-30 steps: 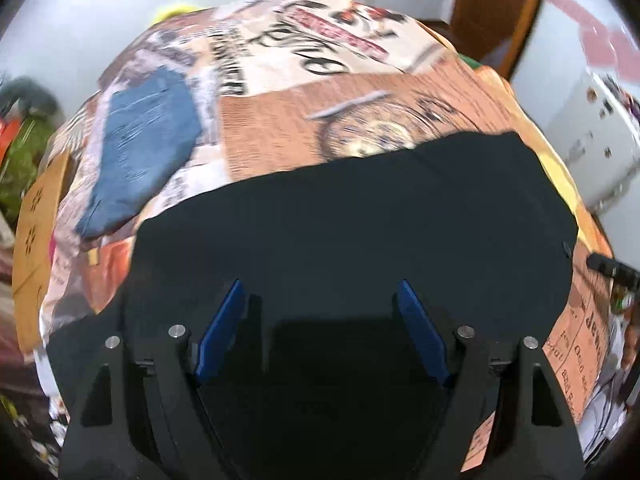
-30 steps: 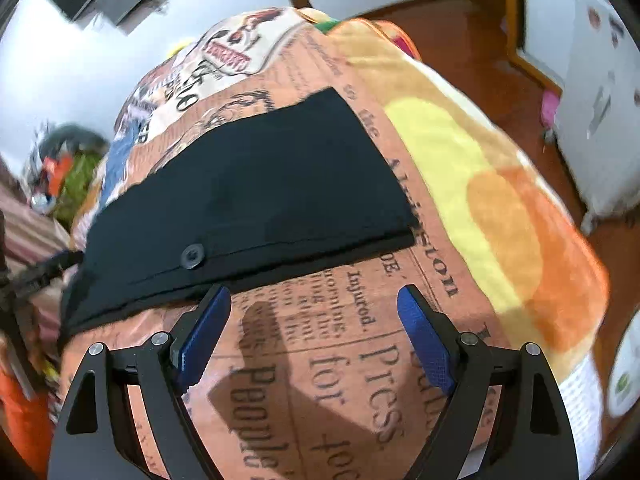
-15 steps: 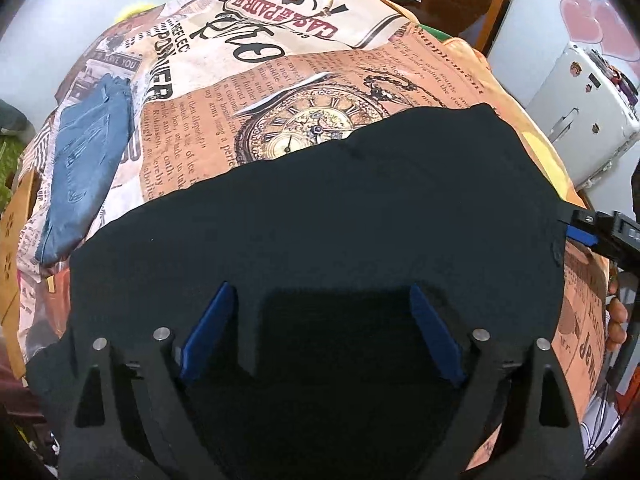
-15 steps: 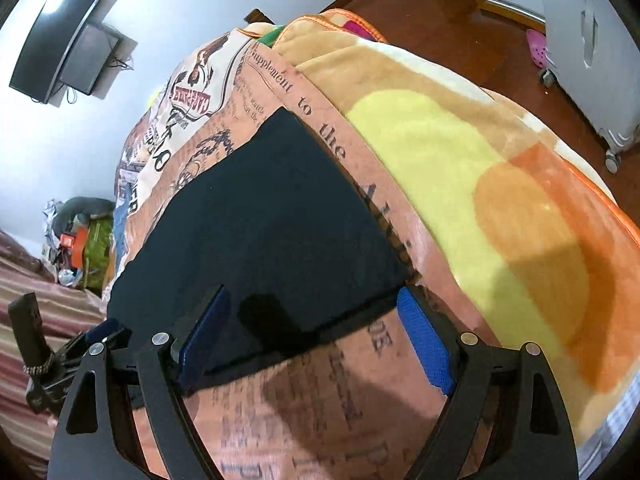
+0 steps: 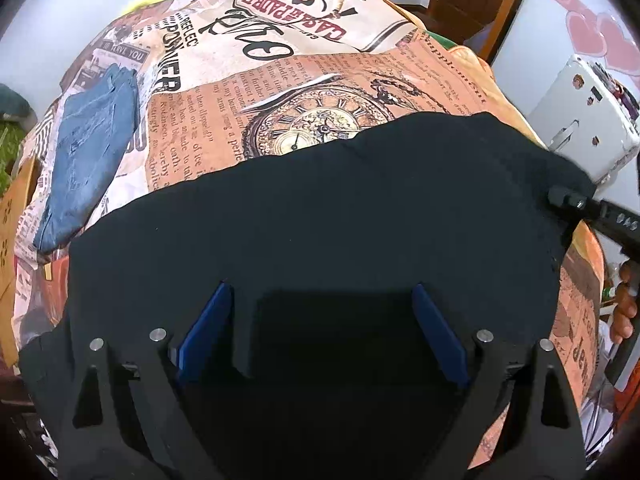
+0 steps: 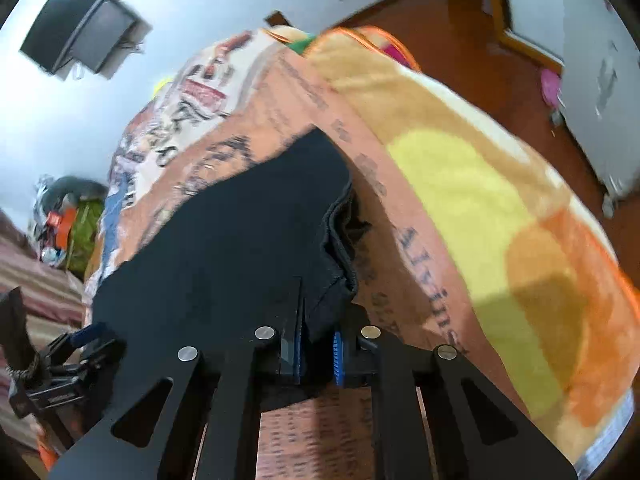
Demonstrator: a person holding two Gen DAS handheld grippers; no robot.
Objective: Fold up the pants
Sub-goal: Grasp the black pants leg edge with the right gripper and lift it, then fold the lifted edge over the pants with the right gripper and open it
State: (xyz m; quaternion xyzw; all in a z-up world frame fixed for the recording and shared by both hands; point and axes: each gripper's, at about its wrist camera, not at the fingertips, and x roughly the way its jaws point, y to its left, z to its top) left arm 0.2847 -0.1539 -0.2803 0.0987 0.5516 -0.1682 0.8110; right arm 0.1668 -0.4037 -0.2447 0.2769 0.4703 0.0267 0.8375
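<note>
Right claw (image 6: 316,350) clenched on the black pants (image 5: 320,224) at their right-hand end; blue pads pinch a bunched wad of cloth, edge lifted a bit off the bed (image 6: 460,184). Left claw (image 5: 320,320) released, jaws spread wide, hovering over the near-left part of the pants, nothing between the pads.

Pants lie flat across the near edge of the bed, on the newspaper-print blanket (image 5: 224,120); far hem sits just below the pocket-watch print (image 5: 316,128). Folded blue jeans (image 5: 88,152) at the bed's left side, well apart from the pants.

Step, as I read it: grab both near corners, then carry them over to the far edge for the fold.

Risks:
- Only one end held. If I lift now, the left side drags and the fold comes out skewed.
- Right grip looks like it's on a crumpled wad; can't tell if all layers are caught. A missed layer would peel off mid-lift.
- Left claw is above the middle of the cloth, not at an edge. Closing here pinches a ridge of the top layer only.
- Near edge hangs at the bed's front edge; slack there could slide off.
</note>
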